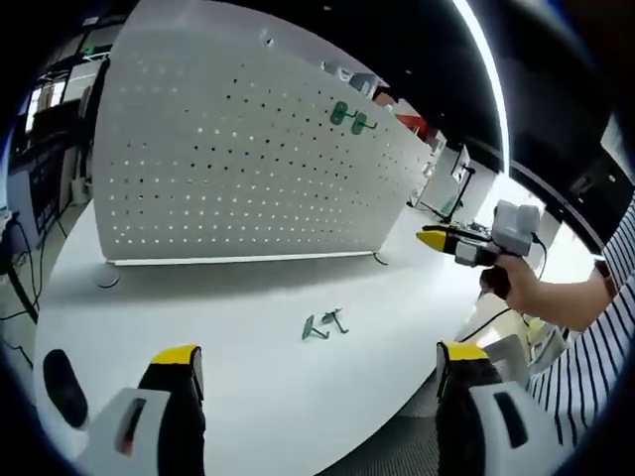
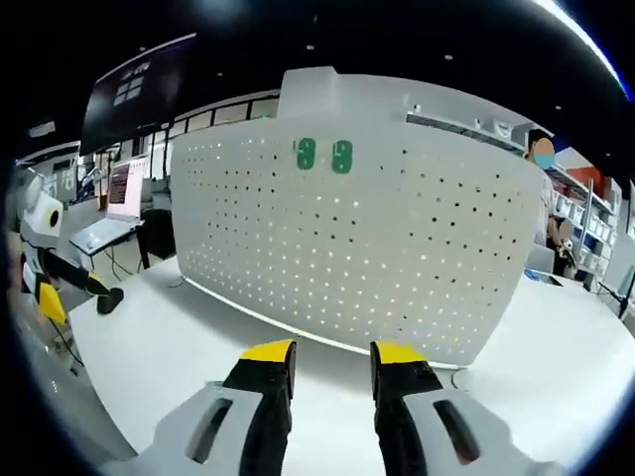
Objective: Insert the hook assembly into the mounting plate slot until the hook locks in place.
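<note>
Two hooks on table, beyond empty left claw.

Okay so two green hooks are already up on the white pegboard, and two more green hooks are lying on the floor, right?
Not the floor. The two loose hooks lie on the white table in front of the pegboard, as the left gripper view shows. Two green hooks are indeed mounted on it.

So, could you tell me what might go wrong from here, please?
1. The loose hooks lie near the table edge; a clumsy grab could knock them off.
2. The pegboard stands upright on thin feet, so pushing a hook in hard may tip or slide it.
3. Both grippers, left and right, are empty.
</note>
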